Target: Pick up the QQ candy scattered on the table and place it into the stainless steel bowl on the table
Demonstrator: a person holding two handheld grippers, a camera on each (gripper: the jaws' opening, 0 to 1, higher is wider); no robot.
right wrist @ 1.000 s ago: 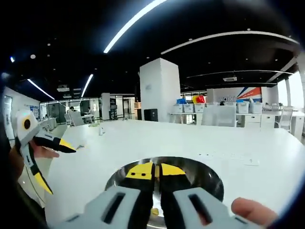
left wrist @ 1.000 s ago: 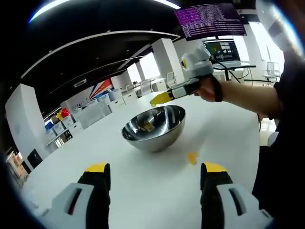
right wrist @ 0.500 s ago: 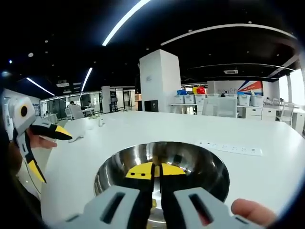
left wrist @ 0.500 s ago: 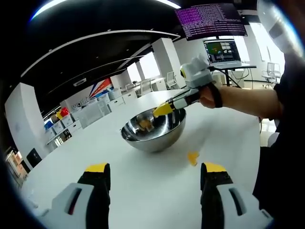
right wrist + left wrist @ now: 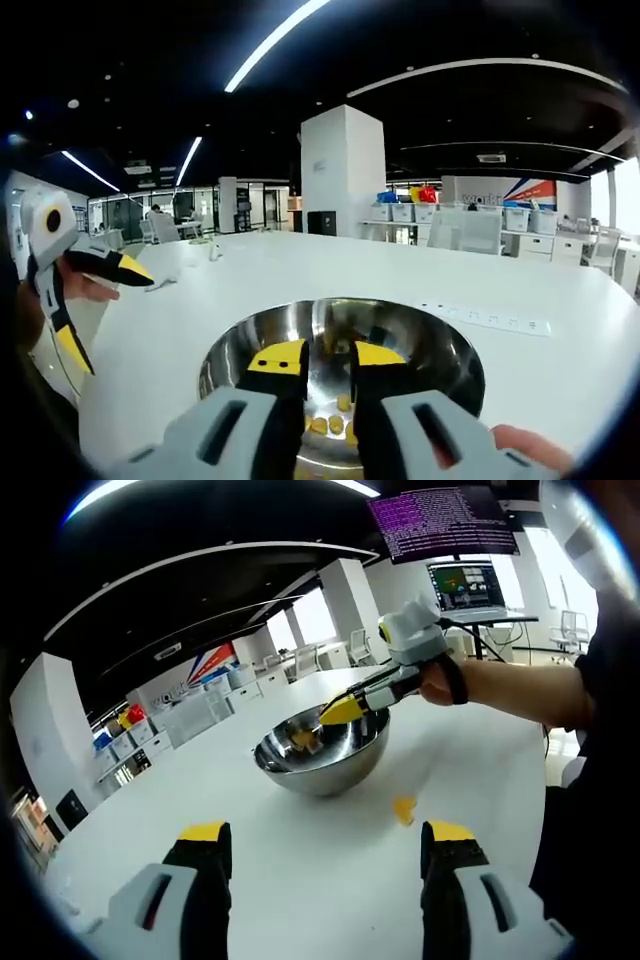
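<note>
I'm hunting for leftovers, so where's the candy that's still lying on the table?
In the left gripper view, one yellow candy lies on the white table, just right of and nearer than the stainless steel bowl.

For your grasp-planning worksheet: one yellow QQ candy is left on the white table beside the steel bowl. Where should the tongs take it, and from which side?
Grip the QQ candy across its middle, coming straight down from above. It lies small and low on the table, with no side face to catch. The open left tongs sit nearer it; the bowl stands apart, so either jaw probably fits.
</note>
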